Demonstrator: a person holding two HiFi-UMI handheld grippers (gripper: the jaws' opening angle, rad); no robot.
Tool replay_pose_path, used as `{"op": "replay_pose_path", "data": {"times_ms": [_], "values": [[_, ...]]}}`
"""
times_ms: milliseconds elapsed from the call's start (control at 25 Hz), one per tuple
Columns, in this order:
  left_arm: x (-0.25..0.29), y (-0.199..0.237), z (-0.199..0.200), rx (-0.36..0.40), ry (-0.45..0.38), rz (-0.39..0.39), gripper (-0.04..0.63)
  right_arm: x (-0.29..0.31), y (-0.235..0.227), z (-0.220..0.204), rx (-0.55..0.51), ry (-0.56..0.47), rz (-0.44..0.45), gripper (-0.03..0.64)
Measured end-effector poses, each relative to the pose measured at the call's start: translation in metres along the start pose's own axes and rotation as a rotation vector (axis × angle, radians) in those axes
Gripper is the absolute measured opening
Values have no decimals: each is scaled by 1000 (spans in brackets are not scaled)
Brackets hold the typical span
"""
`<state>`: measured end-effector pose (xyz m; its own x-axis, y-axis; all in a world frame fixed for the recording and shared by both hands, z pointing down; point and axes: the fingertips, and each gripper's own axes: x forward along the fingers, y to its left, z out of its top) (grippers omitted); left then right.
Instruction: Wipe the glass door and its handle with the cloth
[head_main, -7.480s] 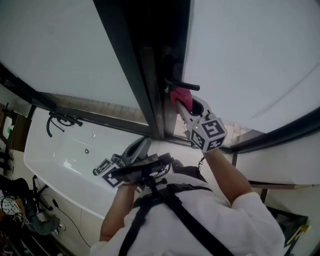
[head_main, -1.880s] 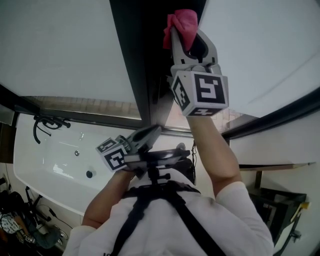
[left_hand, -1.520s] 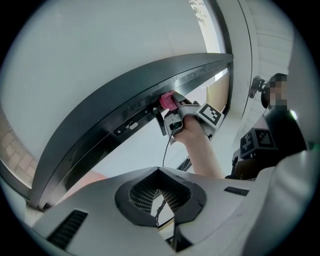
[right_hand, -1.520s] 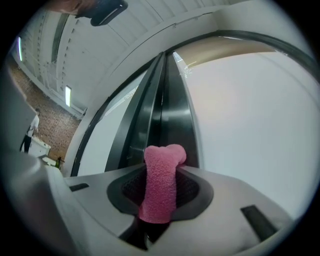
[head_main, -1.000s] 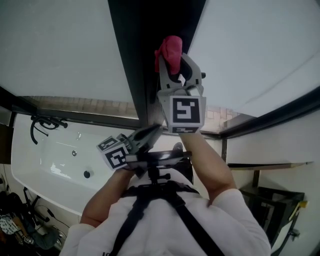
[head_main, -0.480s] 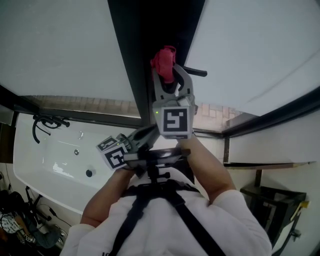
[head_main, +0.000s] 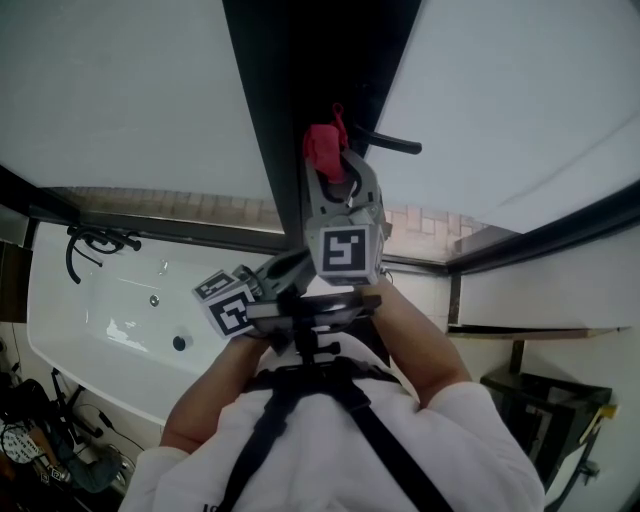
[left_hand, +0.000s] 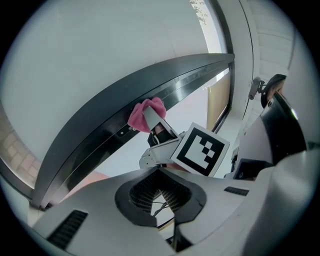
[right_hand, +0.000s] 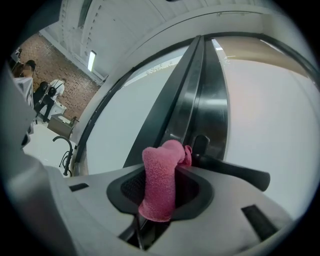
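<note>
We clench our right gripper (head_main: 335, 172) on the fuzzy pink cloth (head_main: 322, 148), bunched upright at frame centre beside the dark handle (head_main: 395, 145). Our left gripper (head_main: 292, 266) is closed and empty.

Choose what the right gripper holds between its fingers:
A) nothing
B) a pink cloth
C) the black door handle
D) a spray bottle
B: in the right gripper view the right gripper is shut on the pink cloth, while the black door handle sticks out bare beyond it.
</note>
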<state>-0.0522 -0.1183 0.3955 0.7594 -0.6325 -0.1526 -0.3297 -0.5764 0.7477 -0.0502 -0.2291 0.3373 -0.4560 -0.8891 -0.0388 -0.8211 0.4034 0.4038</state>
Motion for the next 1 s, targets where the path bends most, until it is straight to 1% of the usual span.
{"op": "replay_pose_path", "data": {"times_ms": [160,360,640,840,1000], "values": [[0,3,-4,-3,14,15,-8,-1,6,-13,5,20,13,110],[-1,6,-8,-9,36,24,-8,-1,8,-22,39,30,28,110],[-10,12,1,-11,-4,53,-8,-5,12,-37,64,54,58,110],[-21,19,4,-19,-25,90,-8,-4,17,-58,30,76,80,110],[-27,24,8,-11,-48,111,-8,-6,27,-90,2,150,117,110]]}}
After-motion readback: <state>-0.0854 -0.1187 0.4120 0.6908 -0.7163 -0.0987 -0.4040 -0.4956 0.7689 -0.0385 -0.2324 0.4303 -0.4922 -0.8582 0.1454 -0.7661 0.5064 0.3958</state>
